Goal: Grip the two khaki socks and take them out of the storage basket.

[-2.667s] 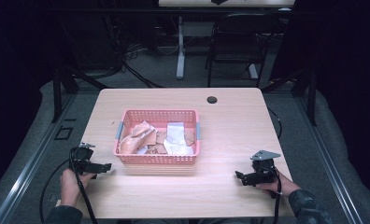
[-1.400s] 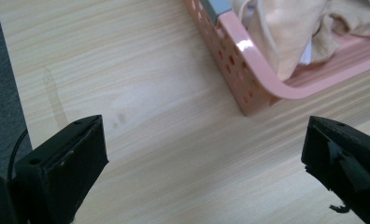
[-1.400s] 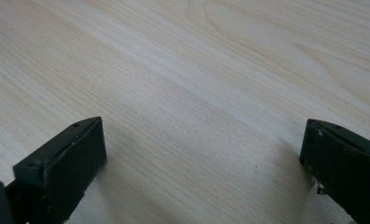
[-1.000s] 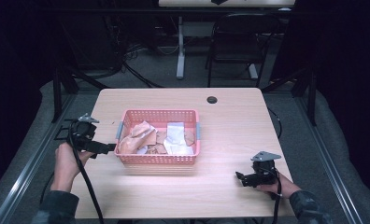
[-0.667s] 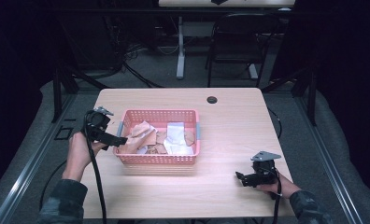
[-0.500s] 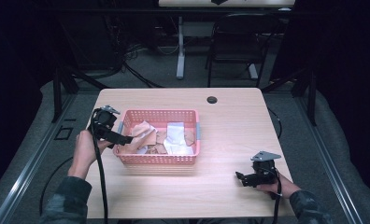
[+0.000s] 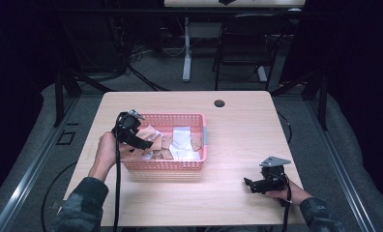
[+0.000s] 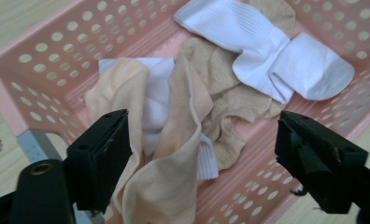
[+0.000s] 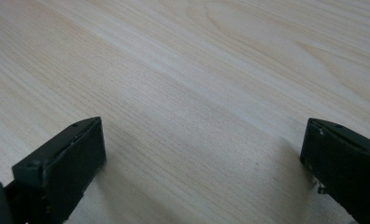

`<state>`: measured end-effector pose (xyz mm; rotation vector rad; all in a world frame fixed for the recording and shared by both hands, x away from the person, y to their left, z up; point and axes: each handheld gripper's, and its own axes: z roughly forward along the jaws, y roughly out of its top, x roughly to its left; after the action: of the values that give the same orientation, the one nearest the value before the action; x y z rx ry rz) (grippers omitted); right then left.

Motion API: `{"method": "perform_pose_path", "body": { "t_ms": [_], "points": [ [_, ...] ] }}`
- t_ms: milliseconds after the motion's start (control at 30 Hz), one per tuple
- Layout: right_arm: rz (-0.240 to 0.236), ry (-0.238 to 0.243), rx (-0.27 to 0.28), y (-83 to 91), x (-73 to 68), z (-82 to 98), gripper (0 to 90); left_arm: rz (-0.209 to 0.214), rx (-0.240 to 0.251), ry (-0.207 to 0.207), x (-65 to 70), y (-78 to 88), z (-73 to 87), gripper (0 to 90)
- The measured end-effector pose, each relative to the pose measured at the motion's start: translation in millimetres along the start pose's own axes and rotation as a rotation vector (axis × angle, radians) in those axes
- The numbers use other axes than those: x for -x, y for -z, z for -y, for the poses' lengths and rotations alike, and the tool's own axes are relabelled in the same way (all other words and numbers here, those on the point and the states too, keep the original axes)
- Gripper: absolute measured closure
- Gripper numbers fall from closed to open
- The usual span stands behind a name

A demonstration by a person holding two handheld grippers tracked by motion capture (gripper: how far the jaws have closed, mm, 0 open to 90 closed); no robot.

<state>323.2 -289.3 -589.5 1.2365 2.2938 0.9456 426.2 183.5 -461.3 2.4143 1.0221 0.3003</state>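
Pale wooden desk (image 7: 238, 140) | pink perforated plastic basket (image 8: 43, 60) | beige limp fabric sock (image 8: 174, 154): light, soft, probably slippery; pinch raised fold | left gripper (image 8: 197, 163) jaws closing, straddling sock, ungripped | right gripper (image 9: 202, 177) jaws released.

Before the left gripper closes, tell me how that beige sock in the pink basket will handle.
The beige sock is crumpled in soft folds, so it will probably hang limp. It looks thin, likely light. It overlaps a white sock, which may drag along.
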Motion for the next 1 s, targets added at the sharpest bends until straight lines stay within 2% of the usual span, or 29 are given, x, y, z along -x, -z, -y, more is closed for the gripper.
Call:
{"method": "perform_pose_path", "body": {
  "t_ms": [100, 200, 233, 400, 533, 600, 767, 867, 1000],
  "points": [
    [0.000, 0.000, 0.001, 0.0, 0.0, 0.0, 0.0, -0.012, -0.030, -0.003, 0.2, -5.4, -1.6, 25.3],
    [-0.001, -0.005, 0.003, 0.0, -0.4, 0.2, 0.0, -0.026, -0.046, 0.010, -2.1, -9.4, -1.1, 38.7],
    [-0.001, -0.005, 0.003, 0.0, -0.4, 0.2, 0.0, -0.026, -0.049, 0.013, -2.4, -10.9, -0.8, 40.1],
    [-0.001, -0.005, 0.002, 0.0, -0.3, 0.2, 0.0, 0.005, -0.070, 0.010, -2.2, -16.5, 0.5, 52.3],
    [-0.001, -0.005, 0.003, -0.1, -0.4, 0.2, 0.0, -0.024, -0.117, 0.015, -0.2, -24.4, 2.9, 59.8],
    [-0.001, -0.005, 0.003, -0.1, -0.4, 0.3, 0.0, -0.009, -0.119, 0.017, -2.1, -26.2, 4.0, 66.4],
    [-0.001, -0.005, 0.003, -0.1, -0.4, 0.3, 0.0, -0.033, -0.133, 0.013, -0.4, -28.8, 4.8, 82.3],
    [-0.001, -0.005, 0.003, -0.1, -0.4, 0.2, 0.0, -0.033, -0.135, 0.009, -0.9, -28.5, 5.4, 87.6],
    [0.000, -0.005, 0.003, -0.1, -0.3, 0.2, 0.0, -0.029, -0.121, 0.004, -2.3, -24.2, 5.9, 88.3]
  ]
}}
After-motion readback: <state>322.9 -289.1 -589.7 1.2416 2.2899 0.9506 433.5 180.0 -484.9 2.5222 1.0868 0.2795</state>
